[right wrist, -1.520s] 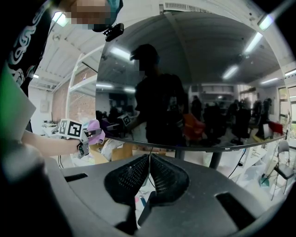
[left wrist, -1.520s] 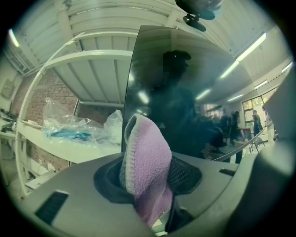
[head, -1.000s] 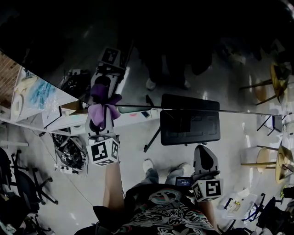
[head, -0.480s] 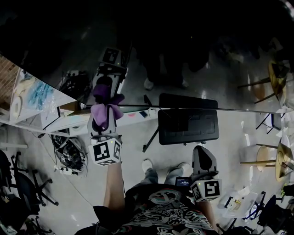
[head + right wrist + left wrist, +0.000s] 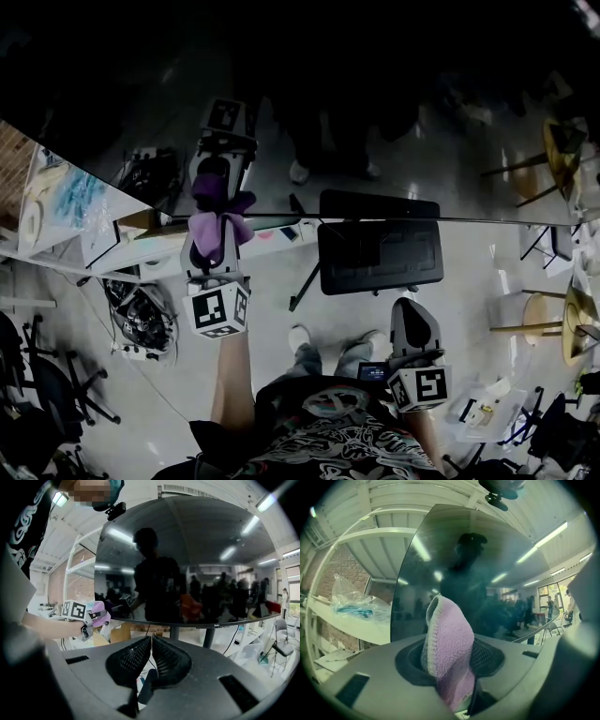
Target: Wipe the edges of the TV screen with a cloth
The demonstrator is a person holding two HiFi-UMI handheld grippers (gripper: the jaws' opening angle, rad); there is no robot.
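Setting was a workshop-style lab. Features recorded: bare brick wall; white metal shelving; ceiling strip lights; cable tangle on the grey floor; wheeled office chairs; round stools.

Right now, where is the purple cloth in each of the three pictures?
Head view: cloth left of centre, at the TV's lower edge.
Left gripper view: centre, pinched between the jaws.
Right gripper view: small, far left, by the screen's bottom corner.
Shared landmark: the TV's dark screen, in all three.
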